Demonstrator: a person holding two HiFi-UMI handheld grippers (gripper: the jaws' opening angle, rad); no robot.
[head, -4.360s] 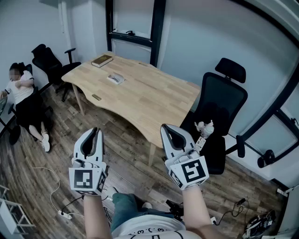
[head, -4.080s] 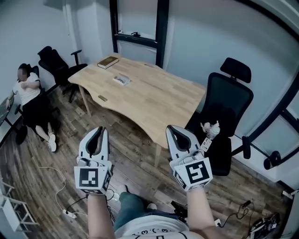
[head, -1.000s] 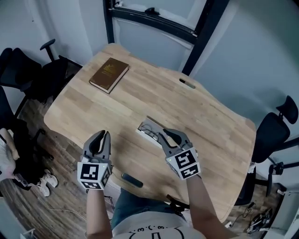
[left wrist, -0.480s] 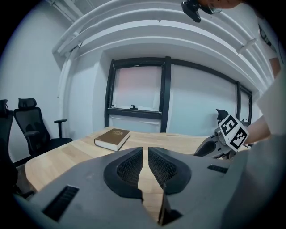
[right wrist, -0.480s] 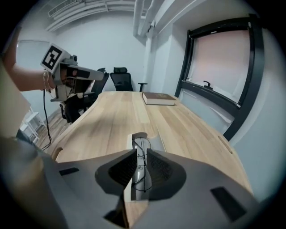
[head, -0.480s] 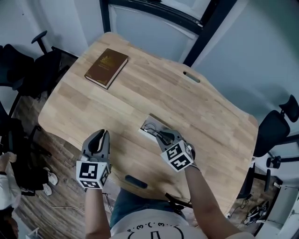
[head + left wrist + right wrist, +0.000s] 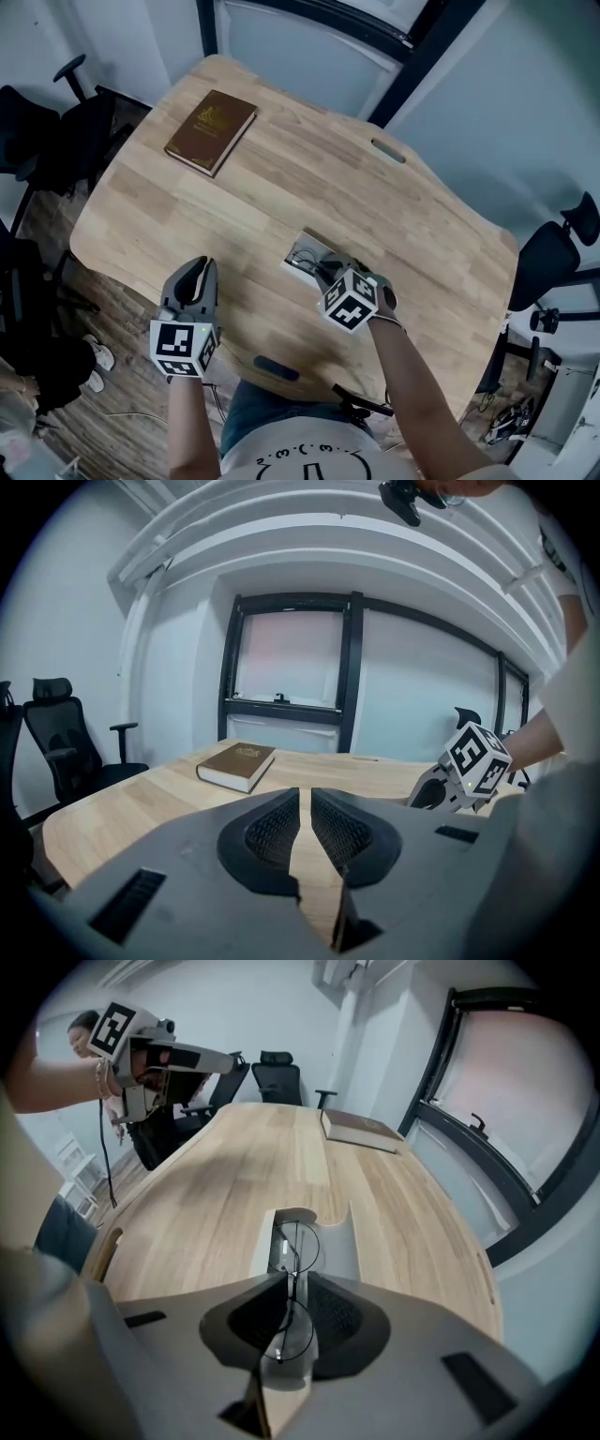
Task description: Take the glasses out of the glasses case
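A grey glasses case (image 7: 302, 253) lies open in the middle of the wooden table (image 7: 281, 187). In the right gripper view, thin wire-rimmed glasses (image 7: 298, 1241) stand on edge over the case (image 7: 342, 1241). My right gripper (image 7: 289, 1277) is shut on the glasses at the bridge, with one lens between the pads and the other past the tips. In the head view, that gripper (image 7: 325, 273) covers the near end of the case. My left gripper (image 7: 192, 274) hovers shut and empty at the table's near edge, left of the case. Its jaws (image 7: 305, 799) point toward the book.
A brown book (image 7: 210, 119) lies at the table's far left corner. A small dark object (image 7: 277, 367) sits at the near edge, and a slot (image 7: 387, 150) is cut in the far side. Black office chairs stand at the left (image 7: 56, 141) and right (image 7: 562, 253).
Earlier I walked up to the table. In the last second my right gripper moved onto the case and closed on the glasses; the left one barely shifted.
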